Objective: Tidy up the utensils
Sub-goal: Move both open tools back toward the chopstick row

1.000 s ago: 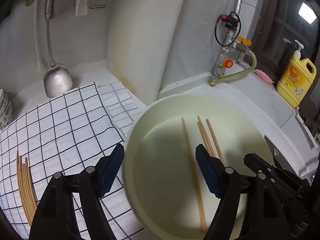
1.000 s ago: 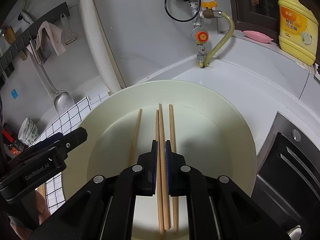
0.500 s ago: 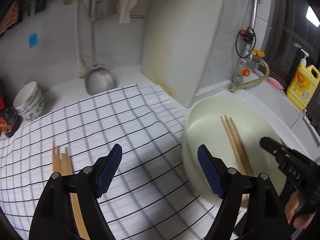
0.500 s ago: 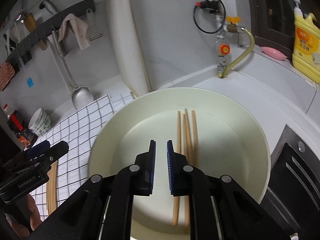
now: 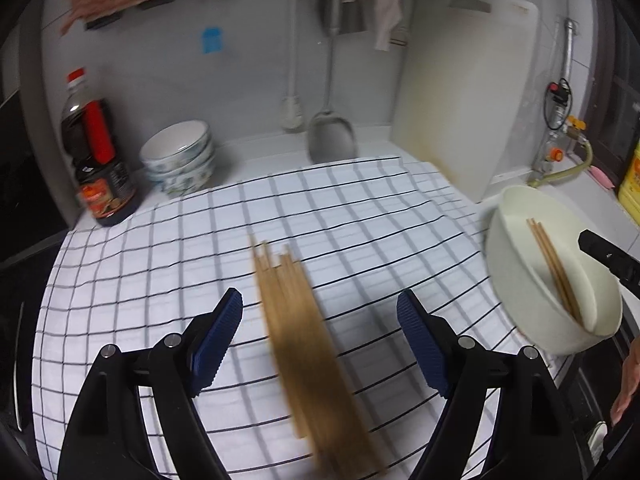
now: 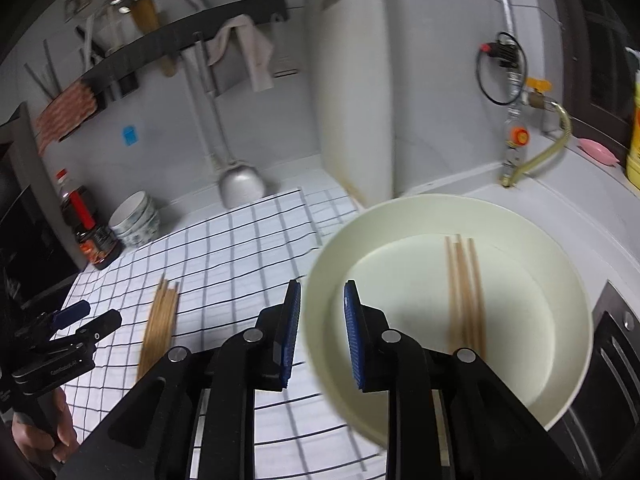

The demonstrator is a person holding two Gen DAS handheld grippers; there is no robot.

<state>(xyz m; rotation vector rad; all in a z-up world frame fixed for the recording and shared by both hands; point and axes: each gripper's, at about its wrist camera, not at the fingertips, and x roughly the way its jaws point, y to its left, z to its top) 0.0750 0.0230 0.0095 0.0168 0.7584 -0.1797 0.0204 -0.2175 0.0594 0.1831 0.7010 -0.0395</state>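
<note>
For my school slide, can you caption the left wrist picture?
Open left gripper over a bundle of wooden chopsticks on a white checked cloth, cream round basin to the right.

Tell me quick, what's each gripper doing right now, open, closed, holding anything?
Left gripper: open wide, empty, over the chopsticks on the cloth.
Right gripper: jaws just opening, nothing between them, at the basin rim.

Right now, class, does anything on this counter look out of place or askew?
Yes: a few chopsticks lie in the cream basin, apart from the chopstick bundle on the checked cloth. Nothing looks spilled or broken.
</note>
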